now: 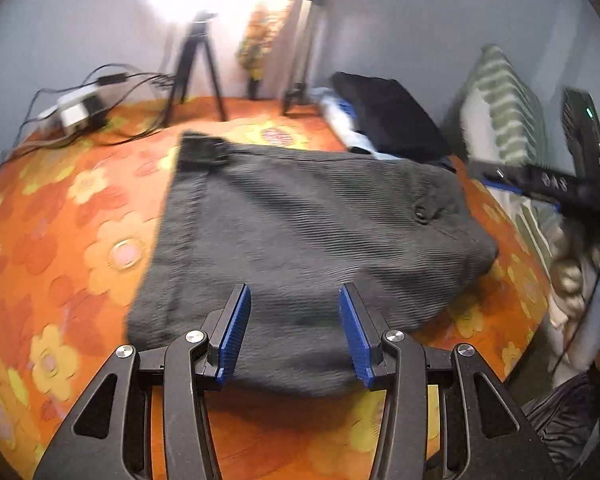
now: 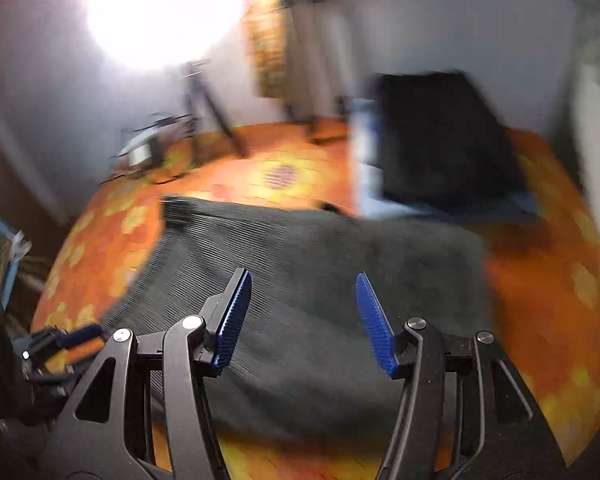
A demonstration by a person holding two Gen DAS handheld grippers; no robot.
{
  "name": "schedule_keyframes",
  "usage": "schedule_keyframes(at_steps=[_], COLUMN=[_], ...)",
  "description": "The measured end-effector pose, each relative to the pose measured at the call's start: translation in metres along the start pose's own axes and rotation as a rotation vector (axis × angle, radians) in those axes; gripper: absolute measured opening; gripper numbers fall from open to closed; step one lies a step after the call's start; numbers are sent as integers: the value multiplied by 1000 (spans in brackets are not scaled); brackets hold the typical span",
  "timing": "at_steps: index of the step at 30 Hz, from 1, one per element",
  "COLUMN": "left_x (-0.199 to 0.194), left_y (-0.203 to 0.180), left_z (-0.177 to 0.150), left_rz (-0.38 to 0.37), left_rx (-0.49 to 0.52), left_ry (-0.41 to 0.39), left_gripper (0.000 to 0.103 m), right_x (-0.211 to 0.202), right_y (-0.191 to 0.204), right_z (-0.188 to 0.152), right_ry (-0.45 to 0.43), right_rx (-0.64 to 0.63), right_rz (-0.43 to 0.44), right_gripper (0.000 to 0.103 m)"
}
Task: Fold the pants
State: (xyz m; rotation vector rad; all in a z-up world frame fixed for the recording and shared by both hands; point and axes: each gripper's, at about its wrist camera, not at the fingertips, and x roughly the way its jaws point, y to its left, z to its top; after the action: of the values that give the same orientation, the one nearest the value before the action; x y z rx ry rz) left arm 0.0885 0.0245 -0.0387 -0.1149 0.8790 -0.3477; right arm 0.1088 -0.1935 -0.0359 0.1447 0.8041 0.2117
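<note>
Grey ribbed pants lie folded into a compact rectangle on an orange flowered bedspread, with a button showing near their right edge. My left gripper hovers over the near edge of the pants, its blue pads apart and nothing between them. In the right wrist view, which is blurred, the same pants lie below my right gripper, open and holding nothing. The right gripper's black body shows at the right edge of the left wrist view. One of the left gripper's blue pads shows at the lower left of the right wrist view.
A stack of dark folded clothes on blue and white items sits at the back right of the bed. A tripod and a power strip with cables stand at the back left. A striped pillow leans at the right. A bright lamp glares above.
</note>
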Motion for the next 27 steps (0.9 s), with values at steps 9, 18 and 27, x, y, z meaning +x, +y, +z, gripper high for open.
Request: schedule_keyframes(at_steps=[9, 18, 27], left_x=[52, 107, 120], left_y=[-67, -115, -109], left_z=[13, 13, 5], left_rz=[-34, -20, -45], left_rx=[135, 247, 242], left_ry=[48, 109, 144], left_gripper=[44, 44, 45], right_x=[-31, -2, 23], right_y=[-99, -134, -138], right_z=[-73, -120, -128], right_ry=[28, 78, 61], right_rx=[306, 497, 602], right_rz=[-93, -9, 138], right_gripper=[57, 57, 57])
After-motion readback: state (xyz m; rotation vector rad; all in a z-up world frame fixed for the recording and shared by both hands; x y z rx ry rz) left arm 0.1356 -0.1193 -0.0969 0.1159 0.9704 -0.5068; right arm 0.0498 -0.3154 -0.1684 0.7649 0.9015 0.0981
